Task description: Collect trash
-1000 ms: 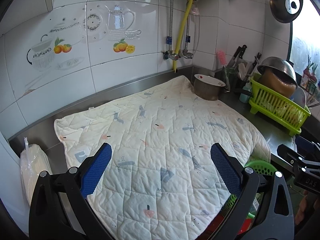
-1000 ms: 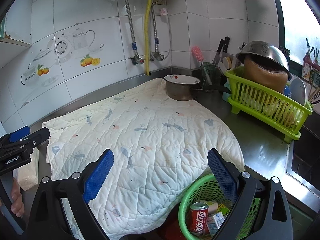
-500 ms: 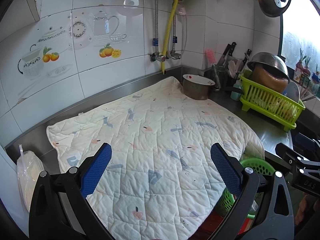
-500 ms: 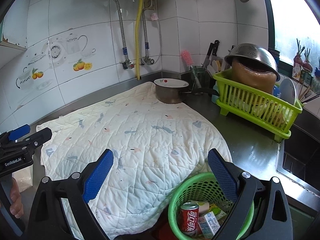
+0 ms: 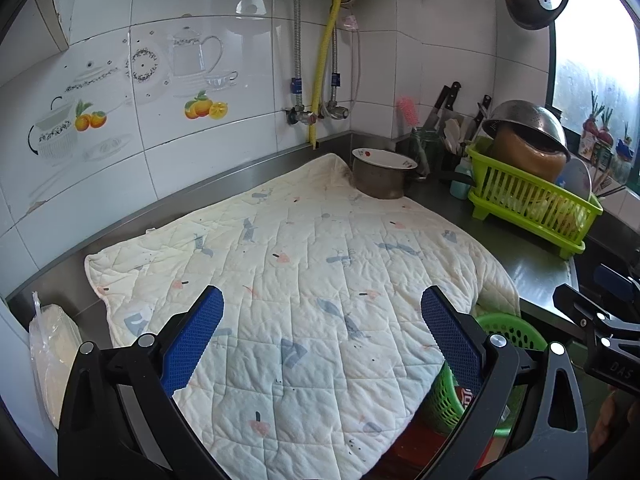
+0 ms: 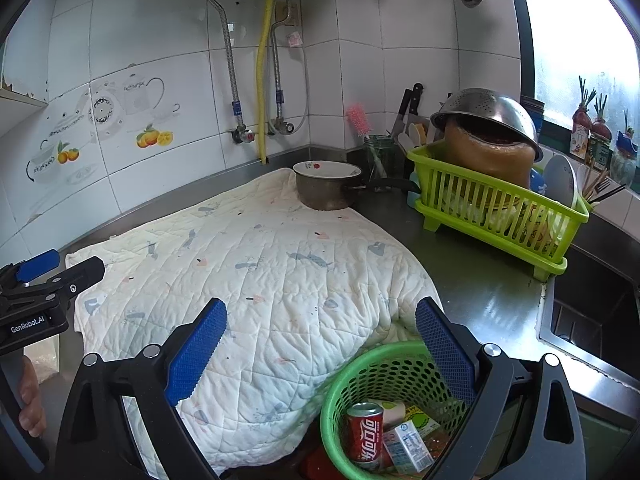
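A green perforated basket (image 6: 376, 372) sits below the counter's front edge and holds a red cola can (image 6: 365, 436), a small carton (image 6: 408, 446) and other packets. It also shows in the left wrist view (image 5: 508, 330), half hidden by the mat. My right gripper (image 6: 320, 344) is open and empty, above the basket and the mat's front edge. My left gripper (image 5: 322, 338) is open and empty over the quilted mat (image 5: 280, 280). No loose trash shows on the mat.
A metal pot (image 6: 326, 190) stands at the mat's far corner. A green dish rack (image 6: 496, 208) with a colander stands to the right, a sink (image 6: 592, 320) beyond it. A plastic bag (image 5: 52, 360) lies at the left. Knives and pipes line the tiled wall.
Both grippers have drawn back and risen from the mat, so the counter looks smaller and more of the basket shows. Both stay open and empty.
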`<state>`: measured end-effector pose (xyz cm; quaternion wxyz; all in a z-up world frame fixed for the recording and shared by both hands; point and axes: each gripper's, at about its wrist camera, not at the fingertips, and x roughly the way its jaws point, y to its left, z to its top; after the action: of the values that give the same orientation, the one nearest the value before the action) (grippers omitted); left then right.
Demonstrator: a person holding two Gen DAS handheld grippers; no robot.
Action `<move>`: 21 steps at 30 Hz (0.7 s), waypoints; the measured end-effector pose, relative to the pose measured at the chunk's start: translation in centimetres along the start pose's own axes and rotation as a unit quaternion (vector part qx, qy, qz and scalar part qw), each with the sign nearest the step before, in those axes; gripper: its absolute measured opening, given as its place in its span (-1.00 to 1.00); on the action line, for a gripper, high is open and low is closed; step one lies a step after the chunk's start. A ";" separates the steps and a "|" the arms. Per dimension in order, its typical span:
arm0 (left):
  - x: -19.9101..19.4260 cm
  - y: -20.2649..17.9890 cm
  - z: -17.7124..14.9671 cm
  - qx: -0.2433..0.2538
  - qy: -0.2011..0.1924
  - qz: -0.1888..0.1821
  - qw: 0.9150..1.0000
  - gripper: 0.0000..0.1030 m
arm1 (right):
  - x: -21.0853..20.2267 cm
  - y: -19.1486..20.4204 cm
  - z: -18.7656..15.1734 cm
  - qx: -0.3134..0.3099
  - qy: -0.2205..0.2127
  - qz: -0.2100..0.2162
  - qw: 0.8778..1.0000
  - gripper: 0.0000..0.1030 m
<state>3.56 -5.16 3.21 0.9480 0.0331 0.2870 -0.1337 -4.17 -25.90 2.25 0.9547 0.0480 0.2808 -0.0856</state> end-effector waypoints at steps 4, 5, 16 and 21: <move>0.0 -0.4 0.0 0.003 -0.001 -0.003 1.000 0.90 | -0.1 -0.2 -0.1 0.003 0.000 -0.002 1.000 0.79; -0.1 -0.5 0.0 0.004 -0.001 -0.003 1.000 0.90 | -0.1 -0.2 -0.1 0.003 0.000 -0.002 1.000 0.79; 0.2 -0.9 0.0 0.012 0.002 -0.008 1.000 0.90 | -0.2 -0.8 -0.4 0.008 0.003 -0.004 1.000 0.79; 0.2 -1.1 0.0 0.014 0.003 -0.010 1.000 0.90 | -0.3 -0.9 -0.4 0.009 0.002 -0.006 1.000 0.79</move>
<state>3.45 -6.28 3.12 0.9453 0.0440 0.2880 -0.1468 -4.77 -26.65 2.00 0.9532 0.0551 0.2822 -0.0937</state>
